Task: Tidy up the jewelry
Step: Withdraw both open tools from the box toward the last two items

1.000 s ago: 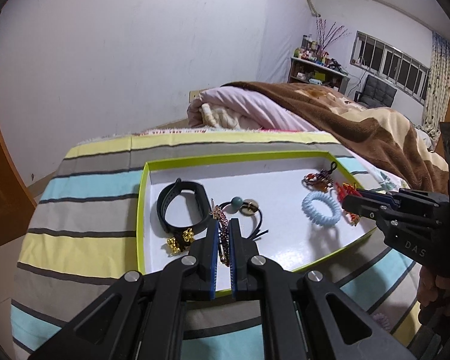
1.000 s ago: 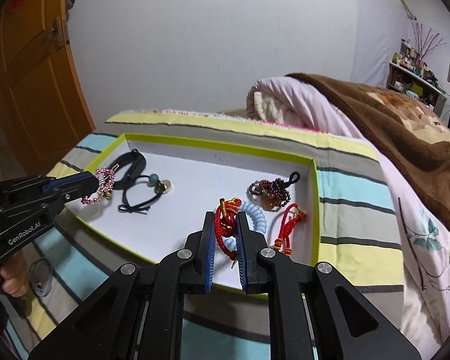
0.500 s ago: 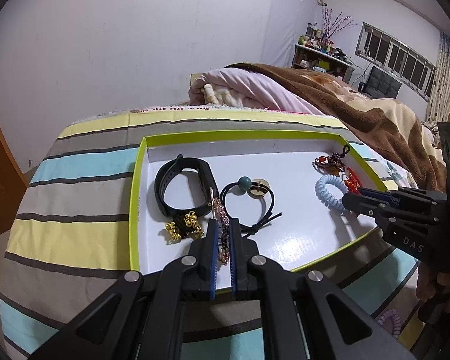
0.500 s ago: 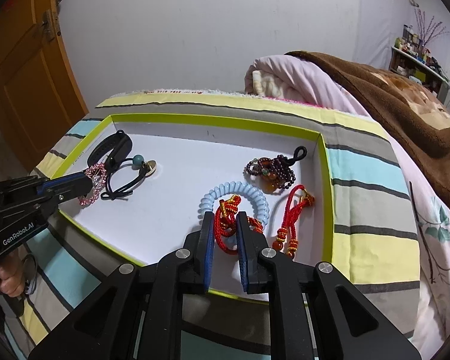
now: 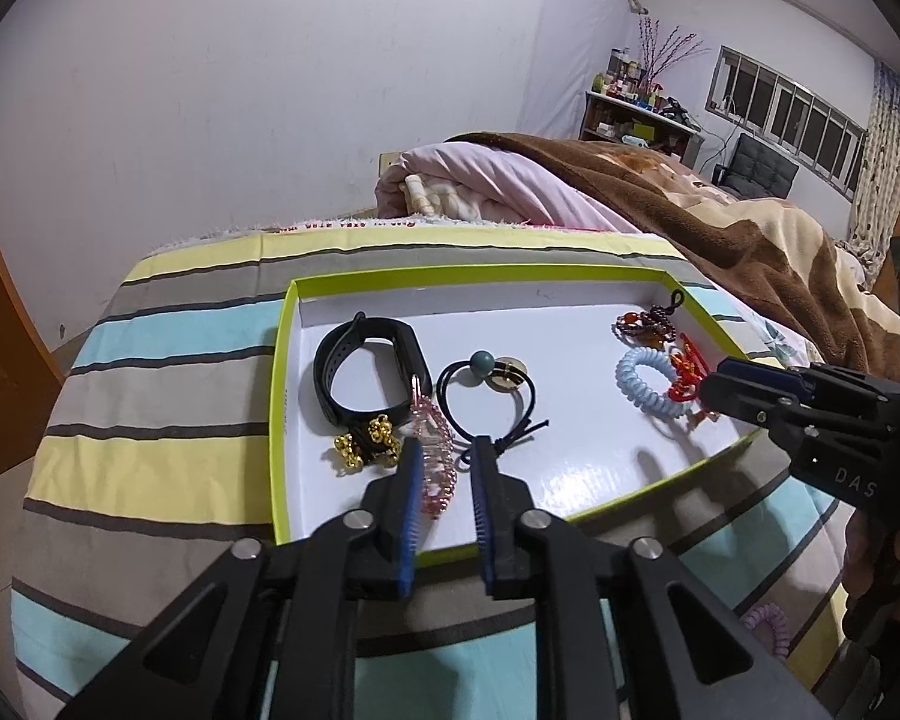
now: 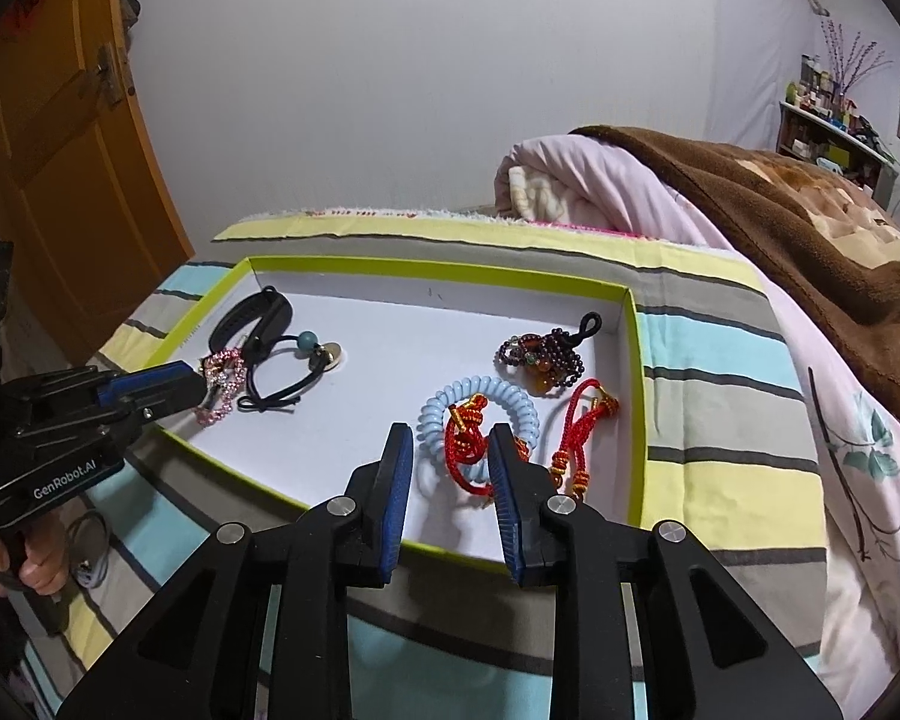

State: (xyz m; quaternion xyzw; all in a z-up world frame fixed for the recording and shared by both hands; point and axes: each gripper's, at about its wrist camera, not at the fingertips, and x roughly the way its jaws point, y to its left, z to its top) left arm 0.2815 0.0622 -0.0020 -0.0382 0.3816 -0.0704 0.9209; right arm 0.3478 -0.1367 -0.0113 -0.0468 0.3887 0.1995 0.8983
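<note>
Left claw (image 5: 444, 462) jaws just opened; pink beaded bracelet (image 5: 433, 461) released at near-left edge of green-rimmed white tray (image 5: 279, 420). Right claw (image 6: 451, 455) likewise parted, red knotted cord (image 6: 465, 450) dropped on pale-blue coil tie (image 6: 480, 414). Snagging on withdrawal risked.

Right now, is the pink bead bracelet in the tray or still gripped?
In the tray: the pink bead bracelet lies on its floor between the just-opened left tongs.
</note>
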